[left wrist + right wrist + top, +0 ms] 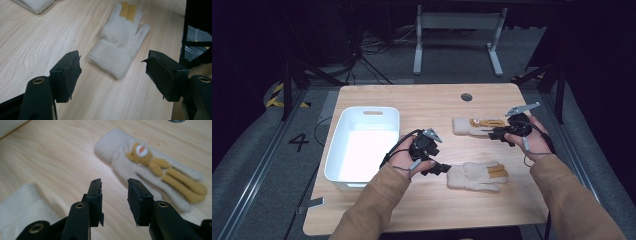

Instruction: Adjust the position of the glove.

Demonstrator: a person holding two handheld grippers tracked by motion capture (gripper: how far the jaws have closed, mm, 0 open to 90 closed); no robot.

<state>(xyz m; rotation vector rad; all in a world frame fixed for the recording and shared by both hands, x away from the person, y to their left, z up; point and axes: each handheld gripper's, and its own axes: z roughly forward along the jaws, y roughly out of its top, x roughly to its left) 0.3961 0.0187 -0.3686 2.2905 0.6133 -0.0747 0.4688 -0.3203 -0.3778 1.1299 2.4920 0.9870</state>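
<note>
Two cream knitted gloves lie flat on the wooden table (377, 205), and neither has been lifted yet. The near glove (475, 176) rests toward the near edge, a little right of the middle, its cuff pointing to the left gripper (443, 169). That gripper's jaws are spread wide and hold nothing; in the left gripper view the near glove (121, 42) lies between and beyond them, cuff nearest, not yet touched. The far glove (476, 125) (the one with the tan bear figure sewn on it) lies toward the right half of the table, closer to the far edge. The right gripper (496, 133) sits just beside its fingers, jaws parted by a narrow gap with nothing between them; in the right gripper view the far glove (150, 167) lies ahead and to the right of the tips.

A white bin (343, 175) stands empty near the left edge, so it looks like the likely place for the gloves. By that reading the work is at its very start: both grippers are lined up, no grasp is made, and picking up, carrying and dropping each glove all remain.
</note>
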